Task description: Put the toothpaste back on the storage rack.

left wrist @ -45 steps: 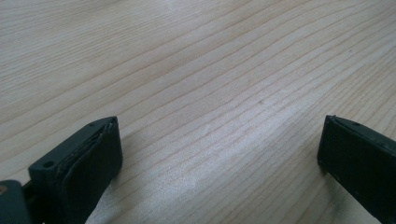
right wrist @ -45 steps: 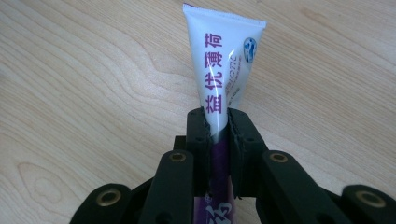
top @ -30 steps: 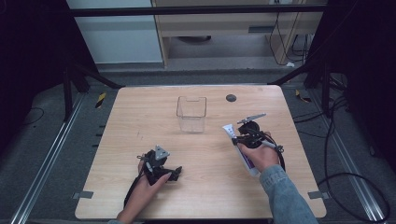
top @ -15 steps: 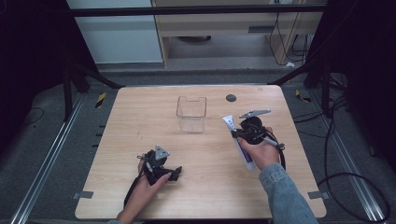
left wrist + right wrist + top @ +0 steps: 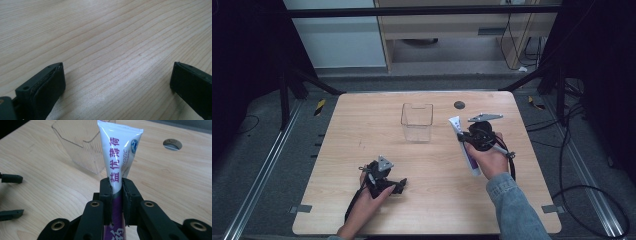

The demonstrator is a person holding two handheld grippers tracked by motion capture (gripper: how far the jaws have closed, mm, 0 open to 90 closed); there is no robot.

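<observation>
Right gripper (image 5: 465,141) has shifted up-table and a bit left since the earlier frames, taking the tube (image 5: 460,131) with it; now it sits just right of the clear container (image 5: 417,121). Left gripper (image 5: 393,186) hasn't moved, same spot near the front-left of the table (image 5: 362,125).

Tube: white at the flat crimped end, purple lower down, purple characters printed along the white part, small blue round mark near the crimp. Lower end runs under the right hand (image 5: 488,159).

High view: tube reads as a thin white/purple strip angled toward the container, crimped end up-table, not touching the container. Dark round hole (image 5: 459,105) in the table is behind it. Print isn't legible here.

Right gripper view: print and crimp seam are clear on the tube (image 5: 119,160). Container (image 5: 83,147) is behind-left of it, and shows a notched, stepped rim. Hole (image 5: 172,144) at upper right. Two black jaw tips of the other gripper poke in at the left edge, spread apart.

Left gripper view: bare wood grain between two jaws.

Tool state: right gripper (image 5: 116,202) jaws are clamped on the tube around where white meets purple, pads flat on both sides. Left gripper (image 5: 117,87) jaws are wide apart, holding nothing, low over the table (image 5: 112,37).
</observation>
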